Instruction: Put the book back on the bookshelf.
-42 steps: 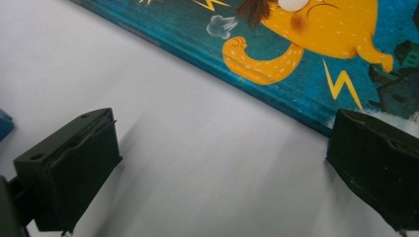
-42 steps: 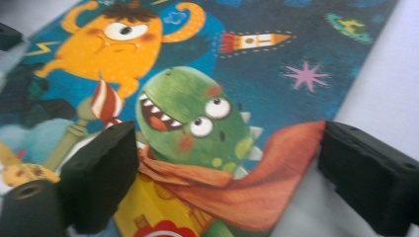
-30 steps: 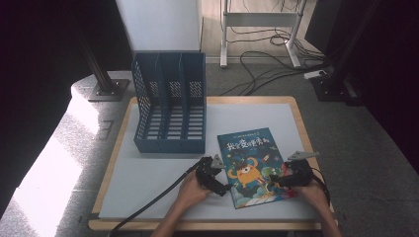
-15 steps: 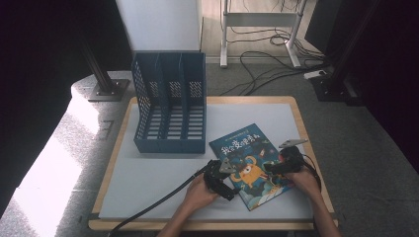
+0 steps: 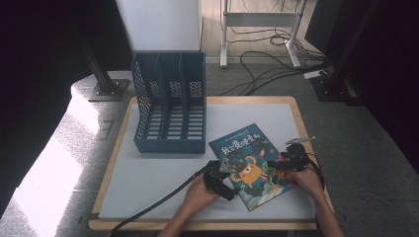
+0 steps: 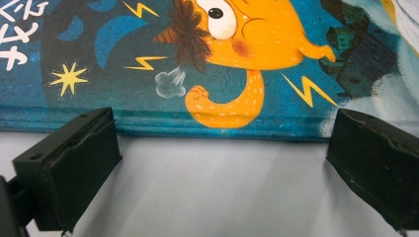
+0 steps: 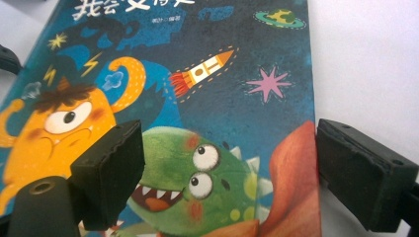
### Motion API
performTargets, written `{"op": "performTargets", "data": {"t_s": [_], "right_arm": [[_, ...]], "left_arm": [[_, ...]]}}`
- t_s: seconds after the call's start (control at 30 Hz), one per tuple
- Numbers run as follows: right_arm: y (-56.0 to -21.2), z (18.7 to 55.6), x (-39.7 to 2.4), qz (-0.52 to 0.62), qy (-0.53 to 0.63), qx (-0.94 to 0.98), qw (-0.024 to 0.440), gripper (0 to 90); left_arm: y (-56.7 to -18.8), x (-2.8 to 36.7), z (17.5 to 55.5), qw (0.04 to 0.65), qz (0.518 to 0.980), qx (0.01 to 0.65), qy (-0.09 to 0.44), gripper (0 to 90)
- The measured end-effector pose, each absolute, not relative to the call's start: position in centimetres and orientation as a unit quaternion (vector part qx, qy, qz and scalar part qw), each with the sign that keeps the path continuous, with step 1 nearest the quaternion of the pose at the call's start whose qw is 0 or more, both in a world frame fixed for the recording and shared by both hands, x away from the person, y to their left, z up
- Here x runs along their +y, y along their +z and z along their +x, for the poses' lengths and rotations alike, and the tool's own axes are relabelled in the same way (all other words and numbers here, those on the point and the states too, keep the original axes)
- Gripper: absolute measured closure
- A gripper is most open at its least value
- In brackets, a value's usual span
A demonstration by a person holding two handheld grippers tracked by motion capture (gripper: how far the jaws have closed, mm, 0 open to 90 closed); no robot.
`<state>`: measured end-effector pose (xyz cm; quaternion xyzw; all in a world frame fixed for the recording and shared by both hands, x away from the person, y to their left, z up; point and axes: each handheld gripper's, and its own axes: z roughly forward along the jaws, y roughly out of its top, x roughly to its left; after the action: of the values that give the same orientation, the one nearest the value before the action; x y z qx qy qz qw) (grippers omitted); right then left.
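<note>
Right gripper: jaws wide, just closing a little, over book, centre-right of frame
Left gripper: open at spine edge
Book: thin, stiff, slick — likely light; pinch an edge

White Chinese title characters, perhaps "我会变得更…", too cropped to confirm, on the picture book cover.

high view steeply down over the table; both gripper views close on the book

Black tools, blocky ridged pads, trailing black cable.
</note>
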<state>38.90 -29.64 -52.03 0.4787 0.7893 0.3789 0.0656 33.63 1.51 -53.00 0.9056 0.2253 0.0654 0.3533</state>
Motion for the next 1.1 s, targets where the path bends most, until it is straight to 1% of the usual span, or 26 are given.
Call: {"op": "performTargets", "data": {"t_s": [0.2,0.33,0.47,0.5,0.53,0.57,0.67,0.7,0.77,0.8,0.87,1.1], "right_arm": [[-50.5,38.3,-30.7,0.488,0.428,0.76,0.046,14.0],[-49.7,37.8,-31.0,0.477,0.412,0.775,0.041,16.2],[-49.8,37.0,-31.7,0.468,0.407,0.784,0.027,21.3],[-49.8,37.0,-31.7,0.468,0.407,0.784,0.027,21.3],[-49.8,36.9,-31.9,0.469,0.408,0.783,0.024,23.5],[-49.7,36.8,-32.3,0.463,0.41,0.785,0.023,27.6],[-49.5,36.9,-32.6,0.455,0.411,0.79,0.019,29.8],[-49.3,37.2,-32.7,0.443,0.403,0.801,0.022,32.9],[-49.2,37.3,-32.7,0.439,0.396,0.807,0.022,34.6],[-49.0,37.7,-32.8,0.431,0.39,0.813,0.021,40.4],[-48.8,37.8,-33.0,0.425,0.392,0.816,0.024,45.4],[-48.7,37.6,-33.5,0.414,0.404,0.815,0.022,48.5]], "left_arm": [[-53.0,1.5,33.6,0.353,0.906,0.225,0.066,0.0],[-53.0,1.5,33.6,0.353,0.906,0.225,0.066,0.0],[-53.0,1.5,33.6,0.353,0.906,0.225,0.065,0.0],[-53.0,1.5,33.6,0.353,0.906,0.225,0.065,0.0],[-53.0,1.5,33.6,0.353,0.906,0.225,0.065,0.0],[-53.0,1.5,33.6,0.353,0.906,0.225,0.064,0.0],[-53.0,1.5,33.6,0.353,0.906,0.225,0.064,0.0],[-53.0,1.5,33.7,0.353,0.906,0.225,0.064,0.0],[-53.0,1.5,33.7,0.353,0.906,0.225,0.064,0.0],[-53.0,1.5,33.7,0.353,0.906,0.225,0.064,0.0],[-53.0,1.5,33.6,0.353,0.906,0.225,0.064,0.0],[-53.0,1.5,33.6,0.354,0.906,0.225,0.064,0.0]]}}
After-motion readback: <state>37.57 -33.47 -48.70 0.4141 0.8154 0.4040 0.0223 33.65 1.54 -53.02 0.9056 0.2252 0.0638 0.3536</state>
